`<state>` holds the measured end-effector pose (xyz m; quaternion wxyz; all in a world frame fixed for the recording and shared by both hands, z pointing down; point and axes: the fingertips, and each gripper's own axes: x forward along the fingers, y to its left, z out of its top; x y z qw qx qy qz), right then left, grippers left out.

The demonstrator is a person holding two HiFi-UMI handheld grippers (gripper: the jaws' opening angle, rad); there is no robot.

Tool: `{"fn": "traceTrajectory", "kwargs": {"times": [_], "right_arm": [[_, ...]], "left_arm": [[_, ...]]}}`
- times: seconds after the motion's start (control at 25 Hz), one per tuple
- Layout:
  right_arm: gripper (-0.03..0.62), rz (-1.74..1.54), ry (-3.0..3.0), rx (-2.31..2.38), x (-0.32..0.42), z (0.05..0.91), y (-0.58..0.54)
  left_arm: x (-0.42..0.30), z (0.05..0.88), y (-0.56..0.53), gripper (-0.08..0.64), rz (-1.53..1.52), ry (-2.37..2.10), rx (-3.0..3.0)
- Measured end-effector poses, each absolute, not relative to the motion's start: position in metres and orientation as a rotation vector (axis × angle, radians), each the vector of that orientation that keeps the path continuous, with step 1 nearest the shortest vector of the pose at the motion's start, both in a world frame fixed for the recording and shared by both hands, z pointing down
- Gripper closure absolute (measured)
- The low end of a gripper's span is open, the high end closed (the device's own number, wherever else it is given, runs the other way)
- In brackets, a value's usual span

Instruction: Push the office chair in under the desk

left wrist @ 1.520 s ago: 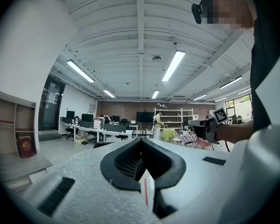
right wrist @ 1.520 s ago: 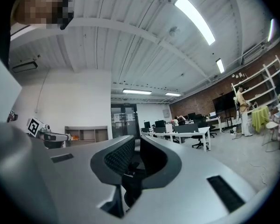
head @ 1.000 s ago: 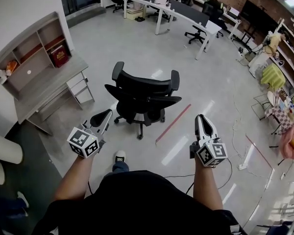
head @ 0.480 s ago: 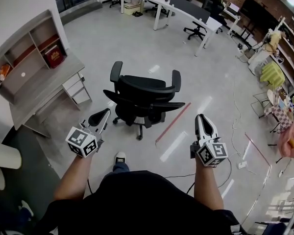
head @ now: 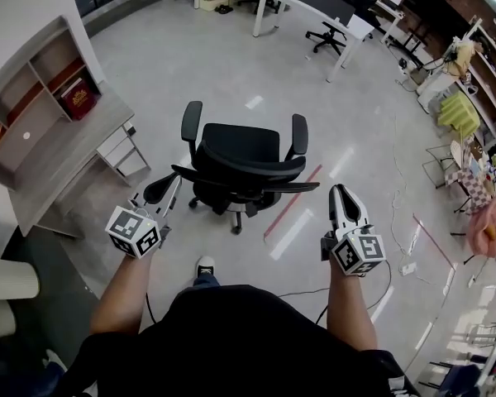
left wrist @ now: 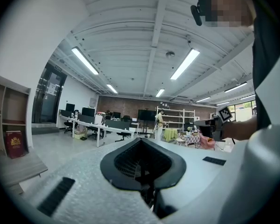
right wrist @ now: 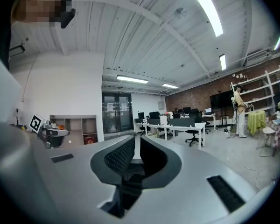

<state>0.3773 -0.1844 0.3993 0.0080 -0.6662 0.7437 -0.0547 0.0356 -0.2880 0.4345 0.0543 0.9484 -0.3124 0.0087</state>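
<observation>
Office chair (head: 240,160) stands on open floor (head: 190,64), backrest toward the person, well apart from the desk (head: 62,168) at head view's left, not under it. L gripper (head: 174,184), fingers together & empty, is by the backrest's left end; can't tell if touching. R gripper (head: 341,193) is near the right end, fingers a slit apart, nothing btwn.

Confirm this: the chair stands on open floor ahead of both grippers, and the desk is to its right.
Wrong on one point: the side. The head view shows the desk to the left of the chair, not to its right. The rest holds: the chair stands on open floor, apart from the desk, ahead of the left gripper and the right gripper.
</observation>
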Motion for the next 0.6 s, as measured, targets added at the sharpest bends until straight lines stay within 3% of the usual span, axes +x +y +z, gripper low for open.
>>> {"fn": "traceTrajectory", "kwargs": {"times": [0.6], "right_arm": [[0.551,-0.153,2.293,-2.164,0.344,0.384,-0.262]], "left_arm": [[0.01,0.438,-0.382,0.545,0.006,-0.861,2.87]]}}
